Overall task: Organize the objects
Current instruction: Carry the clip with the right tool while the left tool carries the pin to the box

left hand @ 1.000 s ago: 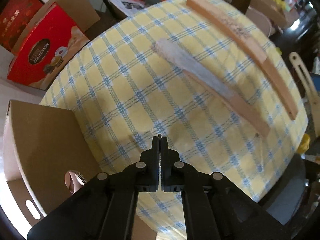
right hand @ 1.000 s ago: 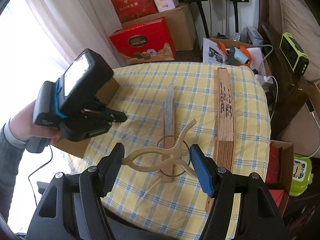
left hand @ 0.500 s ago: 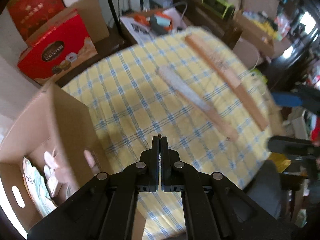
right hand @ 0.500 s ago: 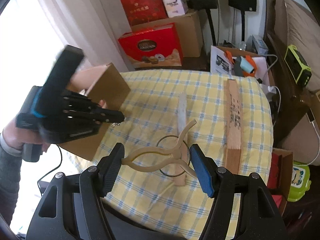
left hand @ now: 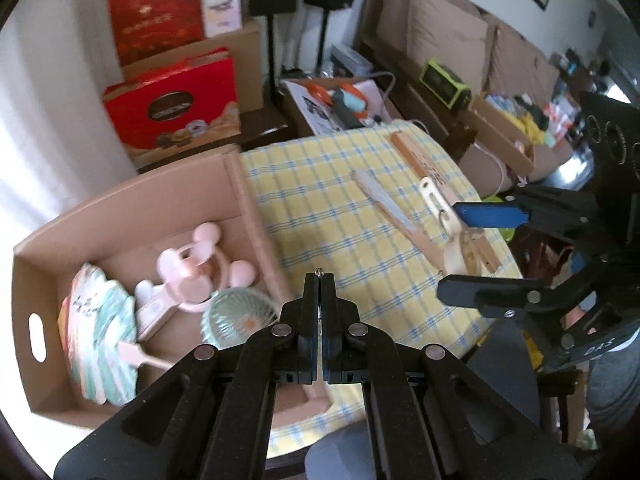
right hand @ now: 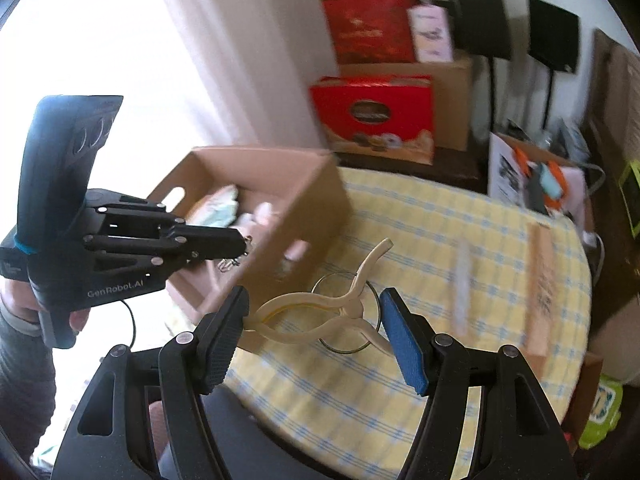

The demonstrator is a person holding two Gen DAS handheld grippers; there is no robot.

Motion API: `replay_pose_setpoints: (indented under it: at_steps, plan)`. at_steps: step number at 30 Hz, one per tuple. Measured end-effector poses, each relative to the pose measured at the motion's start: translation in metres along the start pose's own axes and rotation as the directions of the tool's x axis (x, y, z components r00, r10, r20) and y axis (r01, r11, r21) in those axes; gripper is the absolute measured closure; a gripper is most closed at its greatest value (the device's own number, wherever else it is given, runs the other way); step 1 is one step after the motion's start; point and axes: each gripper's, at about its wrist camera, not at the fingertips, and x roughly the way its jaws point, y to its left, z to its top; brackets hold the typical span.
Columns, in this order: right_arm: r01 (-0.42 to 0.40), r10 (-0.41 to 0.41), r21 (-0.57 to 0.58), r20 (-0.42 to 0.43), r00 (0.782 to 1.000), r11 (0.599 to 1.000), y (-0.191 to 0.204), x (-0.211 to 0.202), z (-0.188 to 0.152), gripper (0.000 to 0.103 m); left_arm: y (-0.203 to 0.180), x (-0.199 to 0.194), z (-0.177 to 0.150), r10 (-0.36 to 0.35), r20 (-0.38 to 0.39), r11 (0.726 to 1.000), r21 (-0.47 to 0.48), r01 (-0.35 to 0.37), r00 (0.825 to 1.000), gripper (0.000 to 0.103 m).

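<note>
From the left wrist view, the left gripper (left hand: 319, 276) is hovering with its fingers pressed together, a tiny metal piece poking out at the tips. Just below and to its left, a cardboard box (left hand: 240, 184) is sitting at the edge of the yellow checked tablecloth (left hand: 320, 200), holding a pink mouse-eared handheld fan (left hand: 192, 268), a mint round fan (left hand: 240, 316) and a flat paddle fan (left hand: 100, 320). Two folded fans are lying on the cloth: a pale one (left hand: 390, 210) and a wooden one (left hand: 420, 160), near each other. At the right, the right gripper (left hand: 472, 252) is holding a cream clip (left hand: 452, 232) above the cloth.

From the right wrist view, the right gripper (right hand: 316, 332) is pinching the cream clip (right hand: 324, 308) by its handles between its spread fingers, with a thin metal ring (right hand: 344, 312) at the clip's pivot. The left gripper (right hand: 240, 244) is reaching over the box (right hand: 296, 208), fingers pressed together on something small and metallic that I cannot make out. Both folded fans are lying blurred on the cloth (right hand: 420, 240), the pale one (right hand: 462, 280) left of the wooden one (right hand: 540, 280).
</note>
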Motion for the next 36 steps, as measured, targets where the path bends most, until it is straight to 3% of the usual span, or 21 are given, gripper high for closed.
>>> replay_pose_setpoints:
  at_steps: [8,15,21,25,29,32,36]
  plan:
    - [-0.047,0.044,-0.097,-0.034,0.998,0.994,0.056,0.034,0.019,0.034,0.048,-0.013,-0.028,0.038,0.018,0.995,-0.097,-0.036,0.999,0.102]
    - [-0.075,0.064,-0.134,-0.088,0.994,0.988,0.085,0.077,0.027,0.034,0.095,0.004,-0.056,0.069,-0.006,0.977,-0.201,-0.069,0.998,0.102]
    - [-0.084,0.066,-0.148,-0.125,0.99,0.985,0.1,0.107,0.035,0.034,0.124,0.024,-0.054,0.1,-0.027,0.961,-0.257,-0.104,0.995,0.101]
    - [-0.076,0.055,-0.158,-0.137,0.989,0.984,0.107,0.12,0.04,0.034,0.14,0.029,-0.055,0.115,-0.035,0.946,-0.302,-0.12,0.993,0.094]
    - [-0.077,0.052,-0.169,-0.146,0.988,0.983,0.111,0.129,0.044,0.034,0.148,0.017,-0.062,0.127,-0.007,0.938,-0.324,-0.122,0.992,0.068]
    - [-0.078,0.05,-0.184,-0.154,0.987,0.98,0.115,0.136,0.044,0.034,0.152,0.004,-0.064,0.161,0.004,0.931,-0.331,-0.15,0.987,0.066]
    - [-0.083,0.051,-0.203,-0.157,0.986,0.976,0.125,0.148,0.045,0.033,0.156,-0.02,-0.065,0.222,0.04,0.915,-0.354,-0.194,0.974,0.046]
